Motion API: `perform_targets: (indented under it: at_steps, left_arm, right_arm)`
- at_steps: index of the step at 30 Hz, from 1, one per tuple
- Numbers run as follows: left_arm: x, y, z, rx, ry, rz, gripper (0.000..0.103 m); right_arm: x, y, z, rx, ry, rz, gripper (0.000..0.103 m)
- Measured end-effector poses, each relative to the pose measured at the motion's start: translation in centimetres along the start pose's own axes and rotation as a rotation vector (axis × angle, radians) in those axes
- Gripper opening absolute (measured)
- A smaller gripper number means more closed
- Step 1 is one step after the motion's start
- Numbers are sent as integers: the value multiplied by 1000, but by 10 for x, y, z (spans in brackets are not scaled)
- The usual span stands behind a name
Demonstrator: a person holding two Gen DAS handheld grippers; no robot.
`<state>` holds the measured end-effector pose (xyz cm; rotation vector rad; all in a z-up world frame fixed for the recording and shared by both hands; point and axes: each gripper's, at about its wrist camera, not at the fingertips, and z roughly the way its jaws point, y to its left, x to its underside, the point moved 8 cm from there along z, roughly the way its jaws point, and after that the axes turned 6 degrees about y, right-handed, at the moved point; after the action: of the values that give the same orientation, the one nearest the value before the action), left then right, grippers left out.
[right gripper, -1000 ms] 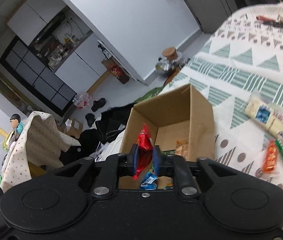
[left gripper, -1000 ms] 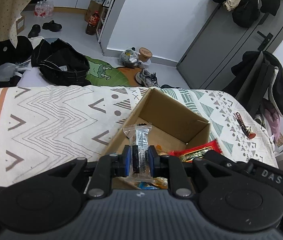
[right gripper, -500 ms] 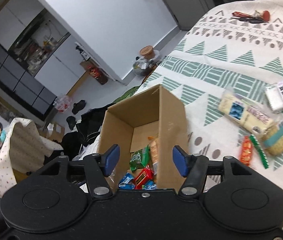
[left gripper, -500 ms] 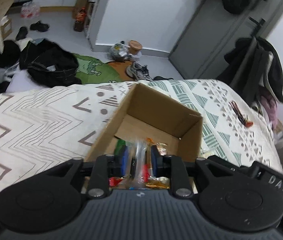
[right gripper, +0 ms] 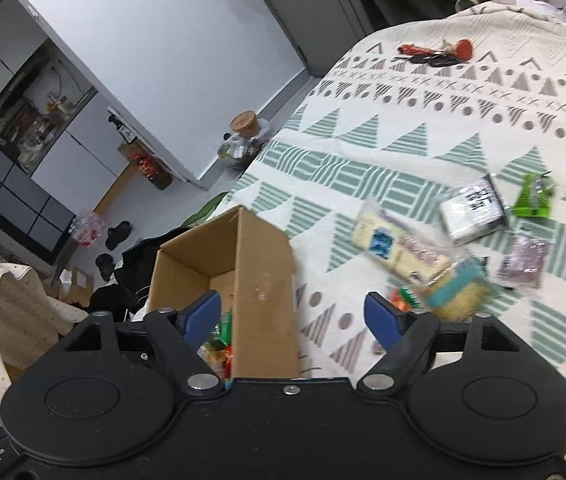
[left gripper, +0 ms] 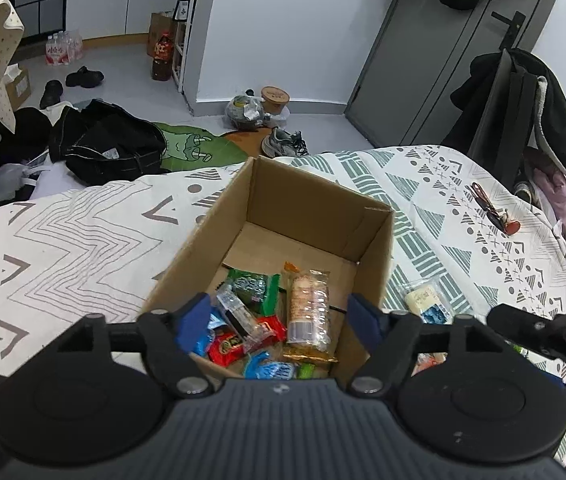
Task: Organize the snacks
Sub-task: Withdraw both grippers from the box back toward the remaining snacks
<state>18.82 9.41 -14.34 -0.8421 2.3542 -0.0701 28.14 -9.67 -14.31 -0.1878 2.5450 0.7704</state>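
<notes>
The left gripper [left gripper: 279, 314] is held with its blue-padded fingers [left gripper: 193, 316] spread wide, and nothing is gripped between them. Directly ahead of and below the fingers, an open brown cardboard box [left gripper: 307, 204] is seen resting on a white bedspread with grey zigzag and green triangle patterns [left gripper: 63, 240]. Between the two fingers, on the box floor, several snacks are gathered: a clear-wrapped dark bar [left gripper: 239, 318] lies tilted just inside the left finger, a green packet [left gripper: 255, 286] sits beyond it, a long clear-and-orange wafer packet [left gripper: 309, 310] lies nearer the right finger, and a red wrapper [left gripper: 229, 346] and a blue wrapper [left gripper: 269, 370] lie closest to the gripper body. Outside the box, just beyond the right finger, a pale yellow packet with a blue label [left gripper: 427, 300] lies on the bedspread.

The right gripper [right gripper: 294, 312] is likewise held wide, empty between its blue pads [right gripper: 203, 314]. The box [right gripper: 263, 280] stands between its fingers, nearer the left one. Ahead of the right finger, loose snacks are scattered on the bedspread [right gripper: 403, 120]: the pale yellow packet [right gripper: 399, 248], a white packet with black print [right gripper: 473, 210], a bright green wrapper [right gripper: 533, 196], a purplish clear packet [right gripper: 525, 258] and a blurred teal-and-tan packet [right gripper: 457, 292]. Far ahead, a red-and-black bunch of keys [right gripper: 437, 54] lies on the bedspread.
</notes>
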Motion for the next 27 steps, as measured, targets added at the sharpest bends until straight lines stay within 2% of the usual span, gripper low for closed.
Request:
perform_targets:
  at_steps: [4, 12, 18, 27]
  left_arm:
    - [8, -14, 1, 6, 25, 13, 81]
    - [19, -46, -10, 31, 18, 57, 85]
    - [23, -62, -17, 42, 9, 77, 85]
    - [29, -93, -22, 67, 9, 132, 86]
  right_arm:
    - [-4, -11, -16, -7, -25, 11, 89]
    - [-14, -35, -46, 10, -79, 27, 102]
    - [-20, -58, -66, 45, -106, 58, 103]
    - [-19, -74, -84, 41, -108, 55, 103]
